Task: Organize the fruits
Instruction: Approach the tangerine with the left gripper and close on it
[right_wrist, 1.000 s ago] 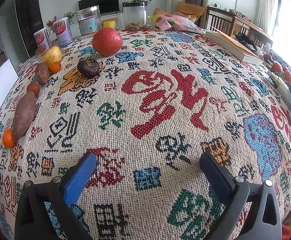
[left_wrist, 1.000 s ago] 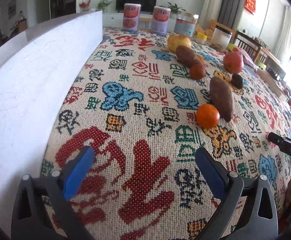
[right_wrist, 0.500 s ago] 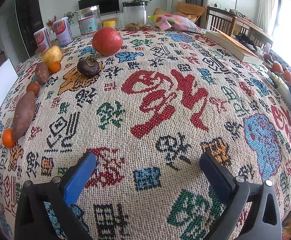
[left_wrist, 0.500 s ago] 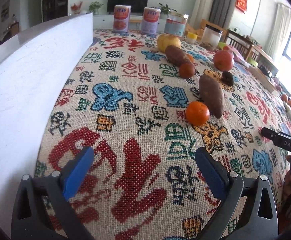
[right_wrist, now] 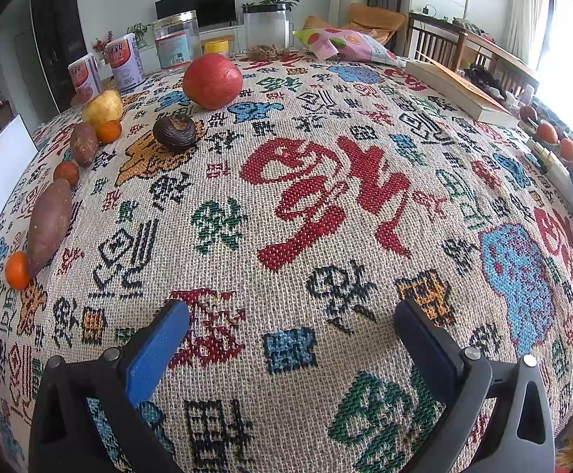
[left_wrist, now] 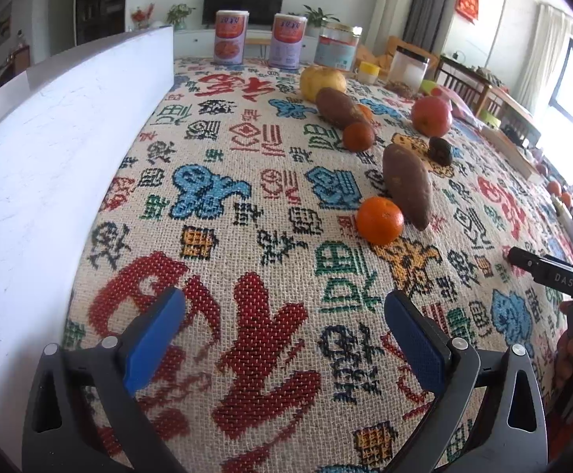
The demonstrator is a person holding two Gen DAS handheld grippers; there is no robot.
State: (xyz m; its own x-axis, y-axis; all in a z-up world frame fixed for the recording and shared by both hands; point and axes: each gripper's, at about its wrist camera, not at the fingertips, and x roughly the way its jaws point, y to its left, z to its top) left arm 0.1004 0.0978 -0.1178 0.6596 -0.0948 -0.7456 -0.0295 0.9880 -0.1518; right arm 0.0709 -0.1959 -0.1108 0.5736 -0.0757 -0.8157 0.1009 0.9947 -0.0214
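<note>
Produce lies in a row on the patterned tablecloth. In the left wrist view: a near tangerine (left_wrist: 379,220), a sweet potato (left_wrist: 408,185), a second tangerine (left_wrist: 358,136), another sweet potato (left_wrist: 337,107), a yellow pear (left_wrist: 322,83), a red pomegranate (left_wrist: 431,116) and a dark wrinkled fruit (left_wrist: 440,151). My left gripper (left_wrist: 282,339) is open and empty, low over the cloth, short of the near tangerine. My right gripper (right_wrist: 291,345) is open and empty; the pomegranate (right_wrist: 212,81) and dark fruit (right_wrist: 174,133) lie far ahead of it on the left.
A white board (left_wrist: 50,149) stands along the table's left side. Cans (left_wrist: 230,37) and jars (left_wrist: 337,49) line the far edge. A snack bag (right_wrist: 345,44) and a book (right_wrist: 460,88) lie at the far right. The right gripper's body (left_wrist: 554,276) shows at the right.
The left gripper has swung slightly left and drawn a little nearer the fruit row. The right gripper has not moved. Both stay open.
</note>
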